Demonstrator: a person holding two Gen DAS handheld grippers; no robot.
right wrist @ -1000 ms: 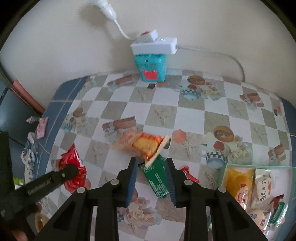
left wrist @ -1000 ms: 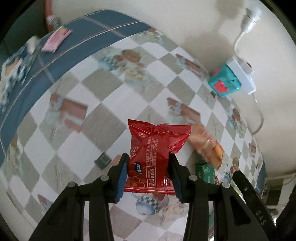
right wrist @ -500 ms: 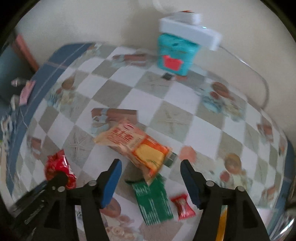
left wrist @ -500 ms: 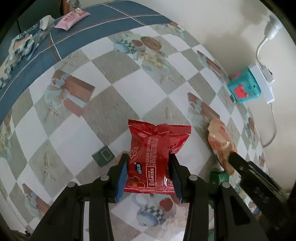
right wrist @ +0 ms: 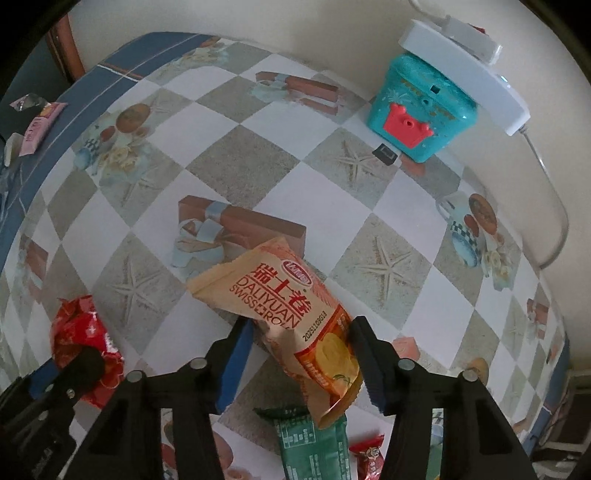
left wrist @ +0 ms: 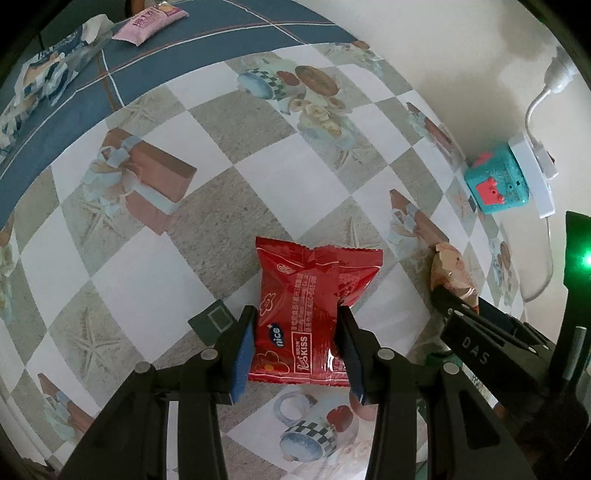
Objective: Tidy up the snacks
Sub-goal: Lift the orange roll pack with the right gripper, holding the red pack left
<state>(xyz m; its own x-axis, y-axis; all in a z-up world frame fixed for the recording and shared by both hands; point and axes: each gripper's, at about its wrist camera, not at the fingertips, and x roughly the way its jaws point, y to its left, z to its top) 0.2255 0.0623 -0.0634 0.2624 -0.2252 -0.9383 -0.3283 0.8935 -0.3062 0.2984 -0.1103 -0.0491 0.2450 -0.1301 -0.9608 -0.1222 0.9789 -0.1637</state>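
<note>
My left gripper (left wrist: pixel 295 332) is shut on a red snack packet (left wrist: pixel 306 295) and holds it just above the checked tablecloth (left wrist: pixel 155 280), pointing steeply down. In the right wrist view that red packet (right wrist: pixel 81 328) shows at the lower left. An orange Swiss roll packet (right wrist: pixel 273 291) lies on the cloth between the fingers of my right gripper (right wrist: pixel 301 332). Its jaws are closing, and both pads touch the packet's sides, which crinkle by the left pad. The same orange packet (left wrist: pixel 450 266) peeks out beyond the right gripper's finger in the left wrist view.
A green packet (right wrist: pixel 310 443) and a small red candy (right wrist: pixel 367 450) lie just below the orange packet. A teal box (right wrist: pixel 417 110) with a white power strip (right wrist: pixel 465 74) on top stands against the wall. A pink packet (left wrist: pixel 147 22) lies on the blue border.
My right gripper opened wide, came down over the orange packet and narrowed onto it. The left gripper sank toward the cloth with the red packet still held.
</note>
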